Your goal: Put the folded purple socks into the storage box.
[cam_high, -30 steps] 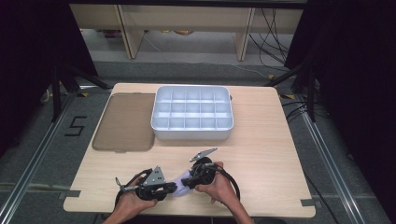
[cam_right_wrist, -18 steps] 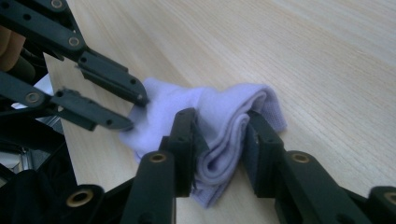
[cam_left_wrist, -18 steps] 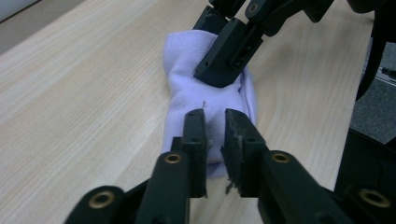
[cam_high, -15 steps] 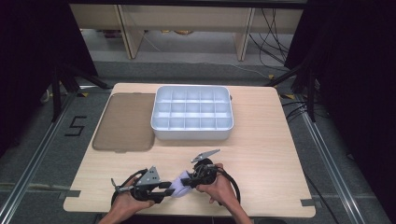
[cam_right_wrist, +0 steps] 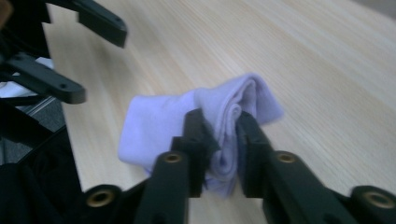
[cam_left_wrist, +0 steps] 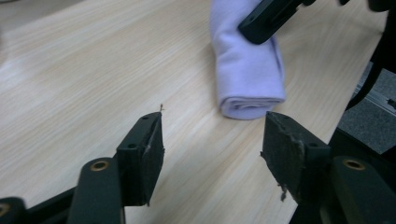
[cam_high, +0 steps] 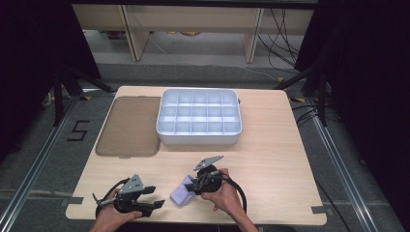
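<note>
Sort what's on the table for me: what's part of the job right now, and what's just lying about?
In the job:
- lilac folded cloth, pinched by the right gripper
- left gripper, open beside the cloth, jaws just opened

Lying about:
- white compartment tray
- brown lid beside the tray

Your high view is evenly lit from above: the table (cam_high: 270, 159) is bright, while the surroundings at 3 and 9 o'clock fall into near-black. Shadows beneath the compartment tray (cam_high: 199, 137) are soft and short. In your left gripper view, the jaws at 6 o'clock are sharp; the lilac cloth (cam_left_wrist: 250, 70) at 12 o'clock is slightly soft. Your right gripper view is blurred throughout, with no glare.
</note>
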